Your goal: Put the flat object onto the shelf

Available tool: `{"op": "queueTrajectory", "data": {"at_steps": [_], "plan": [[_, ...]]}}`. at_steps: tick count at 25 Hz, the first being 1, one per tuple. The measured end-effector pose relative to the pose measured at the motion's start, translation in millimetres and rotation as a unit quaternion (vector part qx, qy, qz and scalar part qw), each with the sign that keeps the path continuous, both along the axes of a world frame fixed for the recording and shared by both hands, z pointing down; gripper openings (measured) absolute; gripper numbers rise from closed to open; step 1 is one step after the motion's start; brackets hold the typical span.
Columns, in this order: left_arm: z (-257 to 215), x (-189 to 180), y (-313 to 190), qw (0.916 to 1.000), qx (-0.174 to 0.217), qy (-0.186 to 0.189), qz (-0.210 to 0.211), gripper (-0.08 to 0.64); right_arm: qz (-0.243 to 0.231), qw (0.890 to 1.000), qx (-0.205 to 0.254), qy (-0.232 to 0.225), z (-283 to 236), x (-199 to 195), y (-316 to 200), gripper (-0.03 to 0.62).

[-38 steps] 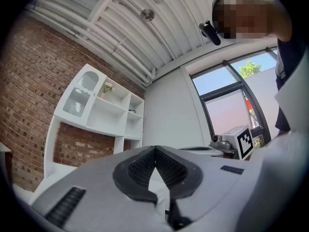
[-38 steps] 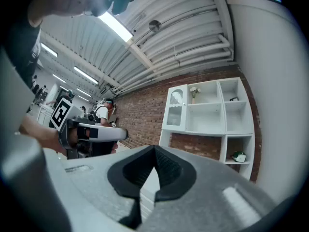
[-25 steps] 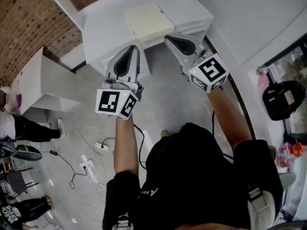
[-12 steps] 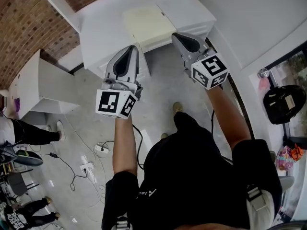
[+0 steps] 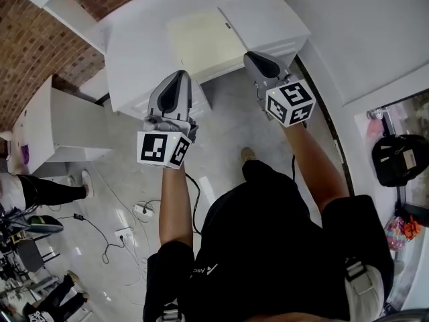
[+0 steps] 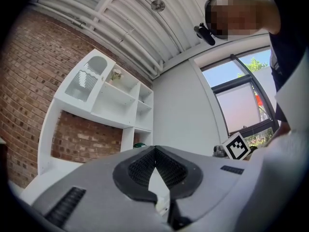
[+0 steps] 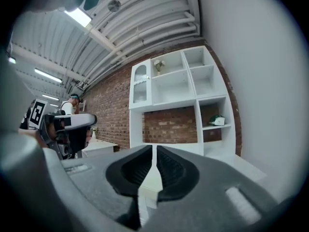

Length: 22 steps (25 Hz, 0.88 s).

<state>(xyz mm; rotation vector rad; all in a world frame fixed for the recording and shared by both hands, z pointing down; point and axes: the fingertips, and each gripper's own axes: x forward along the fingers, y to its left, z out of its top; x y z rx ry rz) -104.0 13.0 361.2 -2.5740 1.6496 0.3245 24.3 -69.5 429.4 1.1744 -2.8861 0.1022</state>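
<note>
Head view: a person in a black top holds both arms out over a grey floor (image 5: 228, 133). The left hand-held gripper (image 5: 179, 76) and the right hand-held gripper (image 5: 253, 56) both point toward a white bench (image 5: 137, 52) that stands against a red brick wall (image 5: 40, 39). A pale yellow flat square object (image 5: 204, 37) lies flat on the bench top, ahead of the two grippers and between their lines, touched by neither. The right gripper's tip is just beside the bench's front edge, near the object's right corner. The left tip overlaps the bench's front edge. White cables with a power strip (image 5: 124, 233) trail over the floor at the left, and a black bag (image 5: 395, 158) sits at the far right.

Left gripper view: the jaws are clenched, their tips meeting, with nothing gripped. Beyond them a white shelf unit with open compartments (image 6: 113, 93) stands against the brick wall. A window (image 6: 241, 105) is at the right, with the right gripper's marker cube below it.

Right gripper view: the jaws have just been opening and stand a thin slit apart, released, with no object between them. The shelf unit faces the camera, and a green-and-white object (image 7: 217, 121) rests in a right-hand compartment. The left gripper shows at the left edge.
</note>
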Motion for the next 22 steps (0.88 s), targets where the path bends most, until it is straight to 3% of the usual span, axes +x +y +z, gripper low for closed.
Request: {"op": "queueTrajectory", "data": {"at_steps": [7, 12, 17, 22], "plan": [[19, 9, -54, 0.9997, -0.01, 0.002, -0.021, -0.002, 0.01, 0.997, -0.075, -0.026, 49, 15, -57, 0.115], [28, 16, -83, 0.9992, -0.015, 0.0, -0.038, -0.002, 0.023, 0.986, -0.152, -0.068, 86, 24, -91, 0.192], [33, 20, -101, 0.9983, -0.023, -0.005, -0.053, -0.002, 0.047, 0.963, -0.235, -0.126, 120, 35, -116, 0.25], [38, 19, -116, 0.9976, -0.038, -0.014, -0.057, -0.002, 0.06, 0.923, -0.323, -0.2, 156, 39, -133, 0.331]]}}
